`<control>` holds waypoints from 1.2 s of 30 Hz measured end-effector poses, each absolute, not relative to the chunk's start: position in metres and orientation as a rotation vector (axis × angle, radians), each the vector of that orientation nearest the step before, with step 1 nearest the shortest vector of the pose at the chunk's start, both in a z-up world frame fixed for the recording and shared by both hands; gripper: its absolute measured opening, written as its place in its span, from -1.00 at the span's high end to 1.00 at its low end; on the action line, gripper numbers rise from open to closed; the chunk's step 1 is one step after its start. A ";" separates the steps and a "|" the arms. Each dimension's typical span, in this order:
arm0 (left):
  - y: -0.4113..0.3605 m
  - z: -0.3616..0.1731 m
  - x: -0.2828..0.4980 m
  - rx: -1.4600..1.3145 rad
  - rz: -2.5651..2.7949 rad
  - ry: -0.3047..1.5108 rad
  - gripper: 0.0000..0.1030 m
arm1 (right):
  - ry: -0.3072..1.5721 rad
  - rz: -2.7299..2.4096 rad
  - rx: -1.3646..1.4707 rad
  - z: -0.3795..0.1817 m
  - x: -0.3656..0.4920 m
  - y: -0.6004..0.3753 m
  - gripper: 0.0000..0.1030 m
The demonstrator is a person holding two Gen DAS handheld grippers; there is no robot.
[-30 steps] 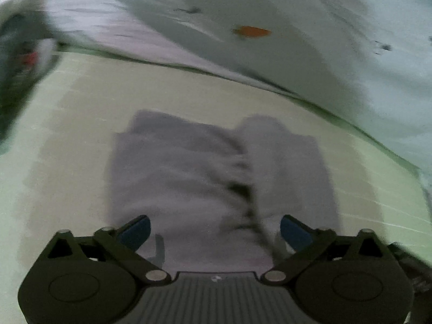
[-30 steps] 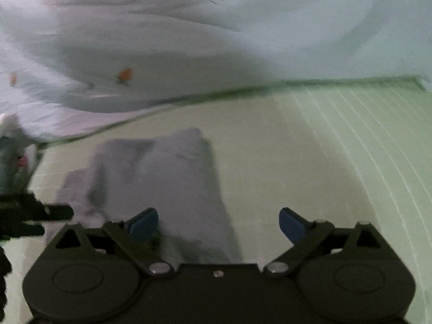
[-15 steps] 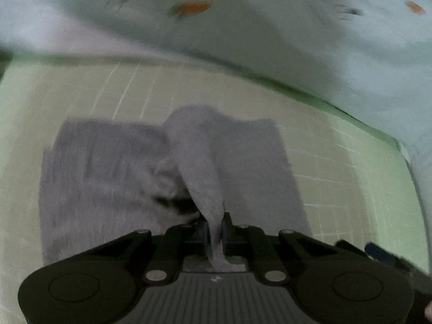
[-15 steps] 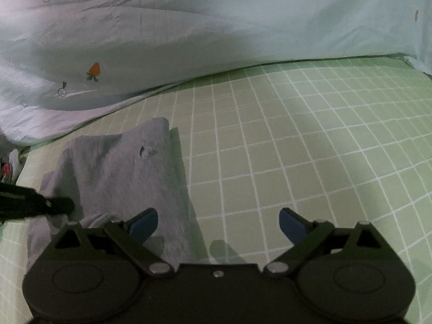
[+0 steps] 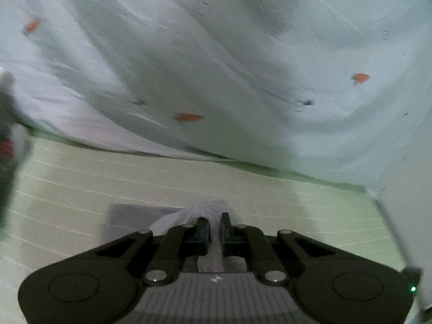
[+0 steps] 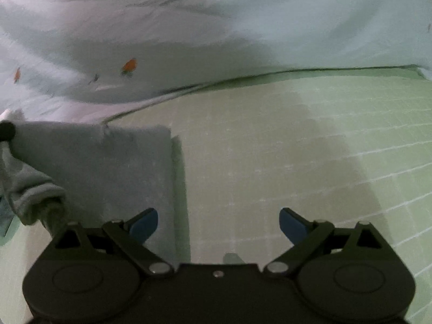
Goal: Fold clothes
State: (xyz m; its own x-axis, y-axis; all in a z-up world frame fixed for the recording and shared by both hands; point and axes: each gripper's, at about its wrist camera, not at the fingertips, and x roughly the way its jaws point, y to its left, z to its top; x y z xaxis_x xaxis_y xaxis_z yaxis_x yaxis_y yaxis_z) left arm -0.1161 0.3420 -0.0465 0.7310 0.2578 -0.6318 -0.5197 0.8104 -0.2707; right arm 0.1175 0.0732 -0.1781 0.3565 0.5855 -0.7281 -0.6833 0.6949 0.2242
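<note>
Grey knit fabric is pinched between the closed fingers of the left gripper (image 5: 213,229), lifting one part of the grey garment (image 6: 108,167) off the green checked mat (image 6: 270,148) while the rest lies flat, short of the mat's far edge. The right gripper (image 6: 218,222) hovers wide open and empty by the garment's right edge, so nothing pins the flat part. A hard pull could drag the flat layers askew, or the thin pinch could slip, towards the pale carrot-print sheet (image 5: 243,67) beyond.

Dim, flat indoor light with a greenish cast fills both of my wrist views. Motion blur smears the pale sheet (image 5: 243,67) and its orange prints, and the grid lines on the green mat (image 6: 297,162) go soft. A broad shadow crosses that mat ahead of my right tongs (image 6: 218,222). Fisheye curvature bends every edge, the corners falling black.
</note>
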 end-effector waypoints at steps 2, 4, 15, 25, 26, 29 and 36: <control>0.358 -0.066 -0.136 -0.487 0.499 0.667 0.79 | 0.896 0.842 -0.142 -0.181 0.109 0.079 -0.89; 0.374 -0.092 -0.155 -0.546 0.543 0.740 0.73 | 0.897 0.853 -0.163 -0.181 0.104 0.087 -0.89; 0.400 -0.174 -0.189 -0.850 0.507 0.842 -0.33 | 0.941 0.854 -0.283 -0.191 0.090 0.124 -0.89; 0.370 -0.198 -0.178 -0.783 0.478 0.959 0.66 | 0.980 0.839 -0.352 -0.201 0.081 0.131 -0.89; 0.371 -0.197 -0.183 -0.797 0.474 0.948 0.75 | 0.984 0.837 -0.352 -0.201 0.081 0.129 -0.89; 0.374 -0.187 -0.197 -0.815 0.467 0.916 0.85 | 0.989 0.837 -0.357 -0.203 0.079 0.126 -0.89; 0.373 -0.195 -0.207 -0.802 0.505 0.966 0.72 | 1.001 0.835 -0.434 -0.216 0.071 0.122 -0.90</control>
State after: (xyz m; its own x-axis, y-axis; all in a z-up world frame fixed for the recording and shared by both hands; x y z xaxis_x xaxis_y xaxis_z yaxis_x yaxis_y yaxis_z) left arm -0.2066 0.3728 -0.1955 0.4909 0.0329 -0.8706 -0.6964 0.6153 -0.3694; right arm 0.0705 0.1223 -0.2165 0.2759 0.4106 -0.8691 -0.7813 0.6225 0.0461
